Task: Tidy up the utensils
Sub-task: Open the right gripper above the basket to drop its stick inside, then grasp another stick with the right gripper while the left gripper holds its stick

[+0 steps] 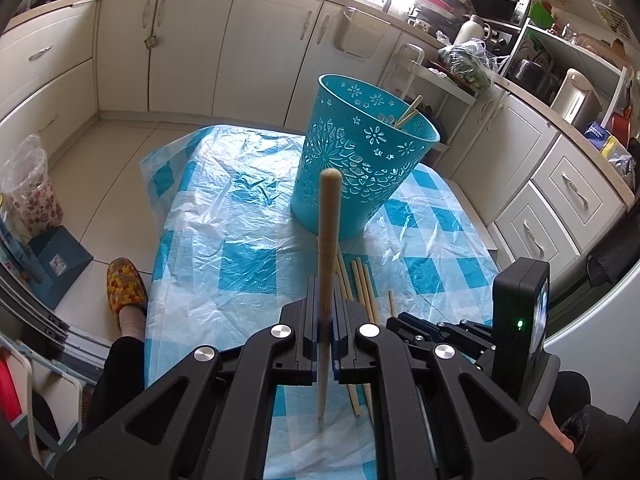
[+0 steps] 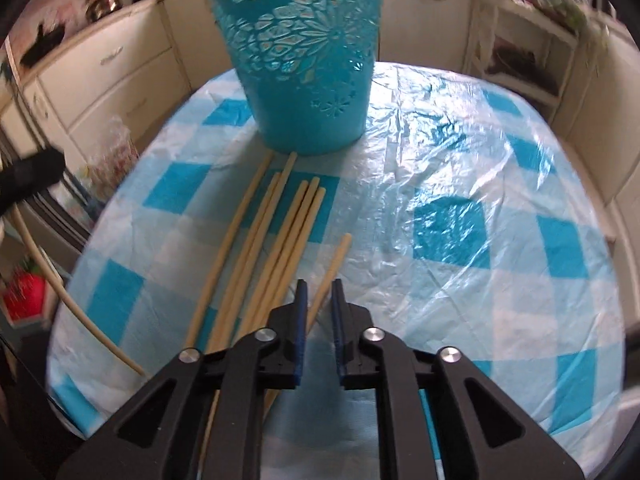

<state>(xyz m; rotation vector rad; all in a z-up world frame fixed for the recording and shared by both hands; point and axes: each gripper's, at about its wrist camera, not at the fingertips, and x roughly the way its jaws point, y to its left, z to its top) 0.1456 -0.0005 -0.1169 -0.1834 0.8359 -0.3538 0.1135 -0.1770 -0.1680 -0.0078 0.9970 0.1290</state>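
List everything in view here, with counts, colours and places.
bin: one, turquoise, upright on the table
binned chopsticks: two tips, pale wood, inside the bin
loose chopsticks: about seven, pale wood, flat before the bin
tablecloth: one, blue-white check plastic, covering the table
slipper: one, yellow patterned, on the floor
left gripper: black, shut on one held chopstick
right gripper: black, jaws apart over the loose chopsticks

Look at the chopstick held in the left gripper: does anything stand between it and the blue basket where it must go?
Nothing visible does. The left gripper holds the chopstick upright just in front of the blue basket, whose open top is free apart from chopsticks already inside.
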